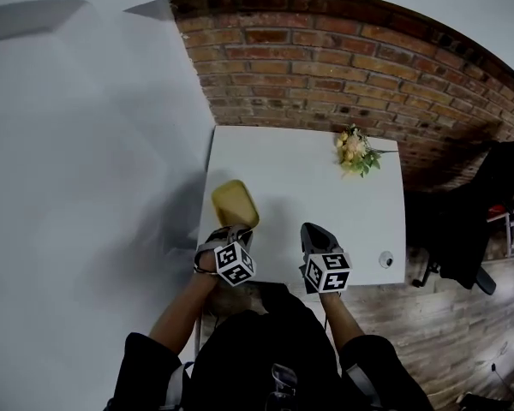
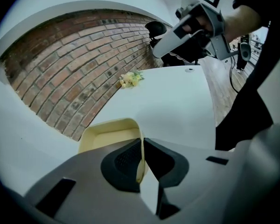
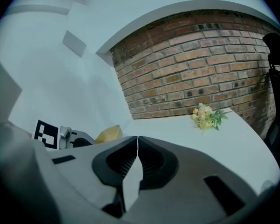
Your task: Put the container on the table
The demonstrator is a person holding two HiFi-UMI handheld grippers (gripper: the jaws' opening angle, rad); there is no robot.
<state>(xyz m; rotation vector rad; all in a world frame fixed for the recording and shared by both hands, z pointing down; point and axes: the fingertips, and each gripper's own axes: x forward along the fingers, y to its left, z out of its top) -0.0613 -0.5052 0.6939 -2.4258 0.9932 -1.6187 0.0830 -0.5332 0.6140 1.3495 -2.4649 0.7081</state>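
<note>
A white bench stands with its far edge against a red brick wall. A small flower bunch, yellow and pale blooms with green leaves, lies on the bench close to that wall. Left of the flower bunch, past the bench's edge, a plain white wall fills the head view. To the right of the flower bunch and nearer the person are a wood-plank floor and a dark chair. A small round object, too small to identify, sits on the bench well nearer the person than the flower bunch, by the same side edge. The yellow container is well apart from the flower bunch, diagonally across the bench at the corner nearest the person's left. It is open side up, and whether its base touches the bench cannot be told. The left gripper points toward it from the person's side, and in the left gripper view its jaws are pressed together on the container's thin near wall, one pad inside the rim and one outside. The right gripper is held level over the bench's near edge, just beside the left one and on the flower bunch's side of it, aimed roughly toward the flower bunch. Its jaws meet tip to tip with nothing between them. Both forearms reach forward from dark sleeves, with the left hand wrapped around its gripper's handle.
</note>
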